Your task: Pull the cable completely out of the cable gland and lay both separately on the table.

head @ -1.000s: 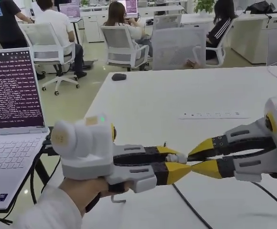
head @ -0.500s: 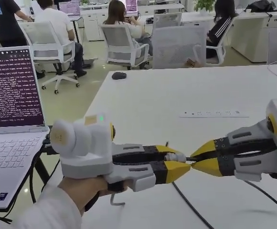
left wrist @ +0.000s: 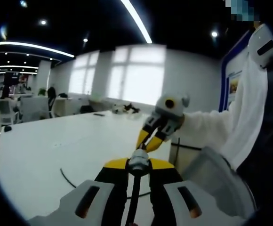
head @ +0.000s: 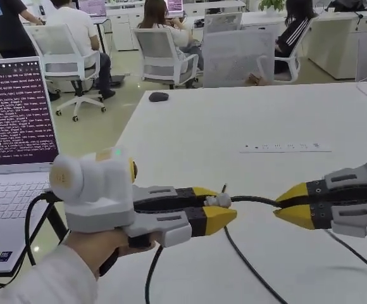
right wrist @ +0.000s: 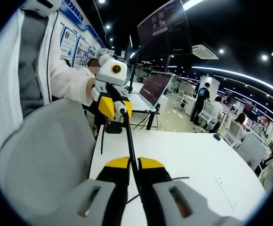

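In the head view my left gripper (head: 226,206) is shut on the small white cable gland (head: 219,201) above the white table (head: 190,139). The black cable (head: 253,200) runs from the gland to my right gripper (head: 281,204), which is shut on it a hand's width away. More cable trails down over the table (head: 253,269). The left gripper view shows the gland (left wrist: 138,161) between my jaws and the right gripper (left wrist: 149,141) ahead. In the right gripper view the cable (right wrist: 128,136) stretches taut from my jaws (right wrist: 132,165) to the left gripper (right wrist: 113,106).
An open laptop (head: 12,126) stands at the left beside the table. A dark mouse (head: 158,96) lies at the table's far edge and a white power strip (head: 285,147) lies mid-table. Office chairs and seated people are behind.
The two grippers have drawn apart: the right one moved right, the left one slightly left. A stretch of black cable now shows between the gland and the right jaws.
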